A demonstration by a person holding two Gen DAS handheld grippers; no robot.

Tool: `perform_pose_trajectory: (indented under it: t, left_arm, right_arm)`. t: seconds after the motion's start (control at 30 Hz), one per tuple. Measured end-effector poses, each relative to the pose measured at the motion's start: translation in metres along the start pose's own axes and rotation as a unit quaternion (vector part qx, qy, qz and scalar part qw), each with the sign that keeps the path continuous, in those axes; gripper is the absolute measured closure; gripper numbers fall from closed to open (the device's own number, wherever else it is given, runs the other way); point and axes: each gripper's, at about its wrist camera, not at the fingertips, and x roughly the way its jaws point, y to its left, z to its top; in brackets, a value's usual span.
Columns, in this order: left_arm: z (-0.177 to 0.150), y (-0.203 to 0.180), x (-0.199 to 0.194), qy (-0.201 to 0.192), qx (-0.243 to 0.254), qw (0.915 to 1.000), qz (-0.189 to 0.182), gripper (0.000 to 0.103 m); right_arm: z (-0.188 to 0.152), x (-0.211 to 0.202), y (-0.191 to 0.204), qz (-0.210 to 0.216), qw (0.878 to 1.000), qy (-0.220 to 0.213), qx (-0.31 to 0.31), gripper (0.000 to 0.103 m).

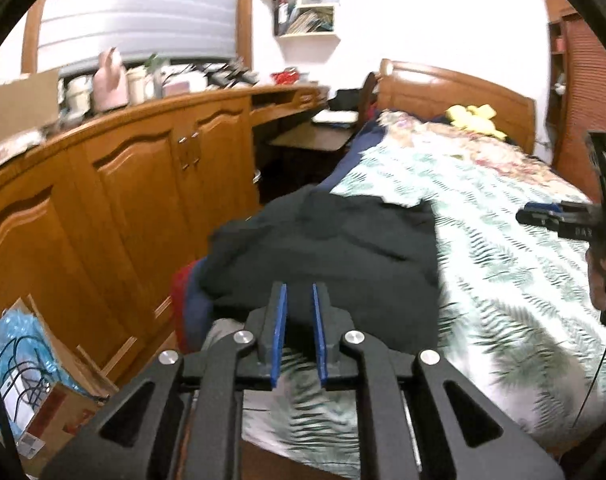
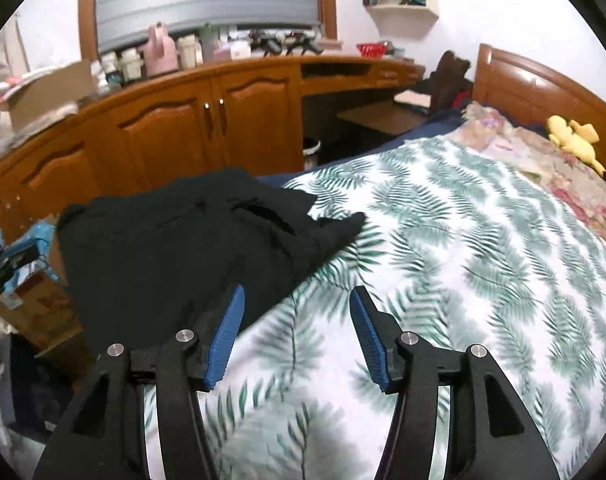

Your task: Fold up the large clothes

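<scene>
A dark green-black garment (image 1: 327,248) lies bunched at the near left corner of the bed, on a leaf-print cover (image 1: 503,280). My left gripper (image 1: 300,292) hovers over its near edge, its blue pads a narrow gap apart with nothing between them. My right gripper (image 2: 297,300) is open wide and empty, above the cover just right of the garment (image 2: 175,248). The right gripper also shows in the left wrist view (image 1: 543,214), at the right edge above the cover. The left gripper (image 2: 7,258) shows at the left edge of the right wrist view.
A long wooden cabinet (image 1: 123,184) with cluttered top runs along the left of the bed. A wooden headboard (image 1: 455,92) and a yellow plush toy (image 1: 473,118) are at the far end. Cardboard boxes (image 1: 43,392) sit on the floor at left. Red and blue cloth (image 1: 187,304) hangs under the garment.
</scene>
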Motion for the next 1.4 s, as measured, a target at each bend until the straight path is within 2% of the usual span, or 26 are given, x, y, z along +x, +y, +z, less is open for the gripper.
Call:
perform_pose_trajectory:
  t: [0.13, 0.3, 0.6, 0.77, 1.03, 1.23, 1.4]
  left_arm:
    - [0.013, -0.036, -0.02, -0.017, 0.015, 0.9995, -0.023, 0.088]
    - [0.024, -0.091, -0.038, -0.029, 0.039, 0.9973, -0.055, 0.084]
    - [0.024, -0.192, -0.06, -0.033, 0.084, 0.9906, -0.103, 0.081]
    - [0.017, -0.249, -0.07, -0.025, 0.091, 0.9854, -0.142, 0.081]
    - [0.006, -0.315, -0.08, -0.017, 0.089, 0.9775, -0.19, 0.081]
    - [0.0, -0.359, -0.095, -0.017, 0.109, 0.9709, -0.212, 0.08]
    - [-0.002, -0.386, -0.124, -0.034, 0.121, 0.9661, -0.226, 0.079]
  right_arm:
    - [-0.023, -0.056, -0.014, -0.012, 1.0, -0.02, 0.006, 0.045]
    - [-0.046, -0.121, -0.035, -0.039, 0.998, -0.049, 0.022, 0.029]
    - [-0.115, -0.225, -0.08, -0.093, 0.99, -0.082, 0.061, 0.016]
    - [-0.155, -0.266, -0.098, -0.131, 0.983, -0.089, 0.089, 0.014]
    - [-0.212, -0.329, -0.111, -0.196, 0.966, -0.107, 0.128, 0.013]
    - [-0.24, -0.369, -0.108, -0.237, 0.952, -0.124, 0.146, 0.013]
    - [-0.251, -0.398, -0.105, -0.268, 0.94, -0.136, 0.164, 0.013]
